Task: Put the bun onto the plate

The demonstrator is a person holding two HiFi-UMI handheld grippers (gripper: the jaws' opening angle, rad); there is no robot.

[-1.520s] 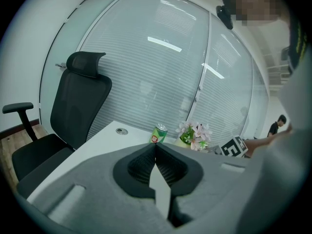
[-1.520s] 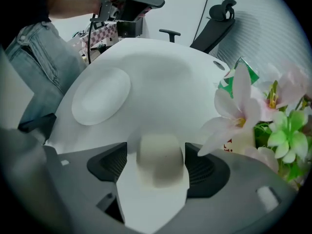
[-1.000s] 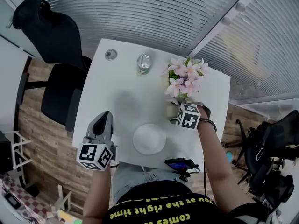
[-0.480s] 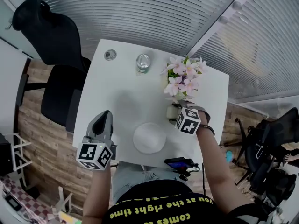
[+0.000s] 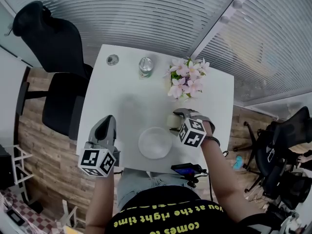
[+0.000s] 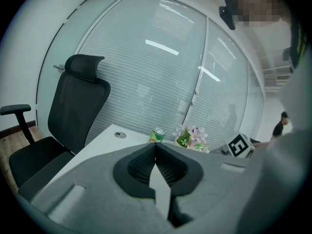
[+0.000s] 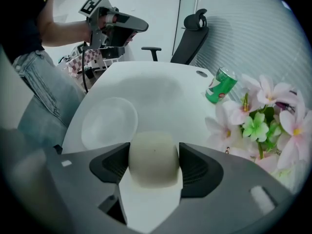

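**Head view.** White desk (image 5: 122, 101) with a clear plate (image 5: 155, 143) near its close edge. The right gripper (image 5: 173, 122) points steeply down just off the plate's right rim. A pale bun (image 5: 171, 121) sits between its fingers, not yet over the plate. A second ago this gripper stood farther right, tight under the pink flowers (image 5: 186, 79). It has since come away from them toward the plate, bringing the bun along. The left gripper (image 5: 108, 121) lies at the plate's left, well apart from it, in the same spot as before. A green can (image 5: 145, 66) stands at the far edge, unmoved. A black chair (image 5: 53, 43) is beyond the desk's left corner, and a phone (image 5: 185, 170) is by the near edge.

**Left gripper view.** The fingers are pressed together with their tips meeting and nothing between them. The can, the flowers and the right gripper's marker cube show past them across the desk.

**Right gripper view.** The fingers pinch the bun, one dark pad flat against each of its sides. They have just been closing on it. The plate lies empty on the desk beyond and to the left of the bun. The can and flowers are off to the right. The left gripper shows at the far side, by the person's arm.
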